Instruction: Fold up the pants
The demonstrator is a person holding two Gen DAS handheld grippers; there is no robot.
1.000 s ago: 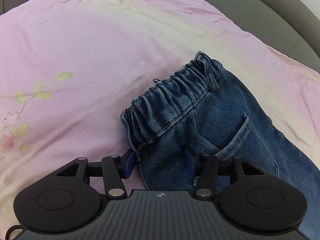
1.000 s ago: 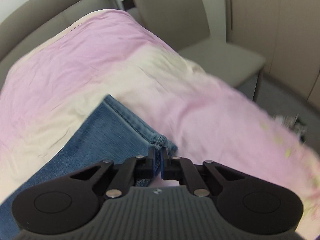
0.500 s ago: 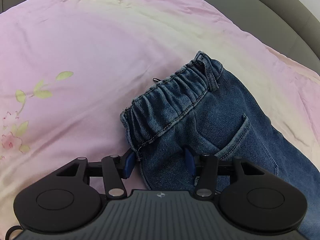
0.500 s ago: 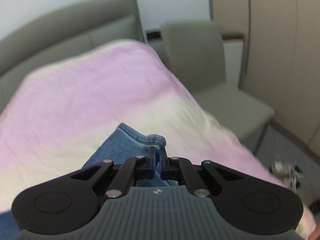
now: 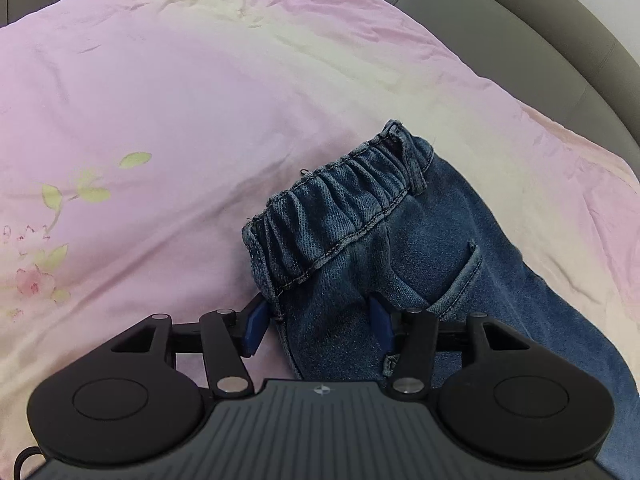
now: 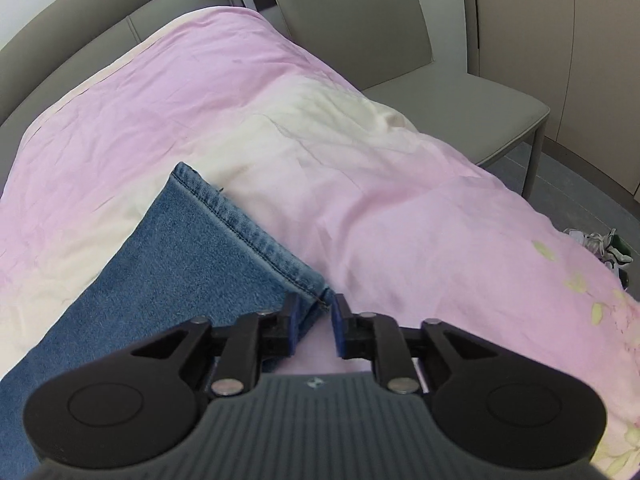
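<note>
A pair of blue jeans [image 5: 420, 248] lies flat on a pink bedspread [image 5: 160, 100]. In the left wrist view the elastic waistband [image 5: 336, 208] lies crumpled ahead of the left gripper [image 5: 318, 322], whose jaws are opening and stand wide, the jeans' edge between them without being pinched. In the right wrist view the right gripper [image 6: 313, 326] is at the hem [image 6: 240, 224] of a leg; its jaws are opening, the hem corner loose between them. A grey chair [image 6: 400, 48] stands beside the bed.
</note>
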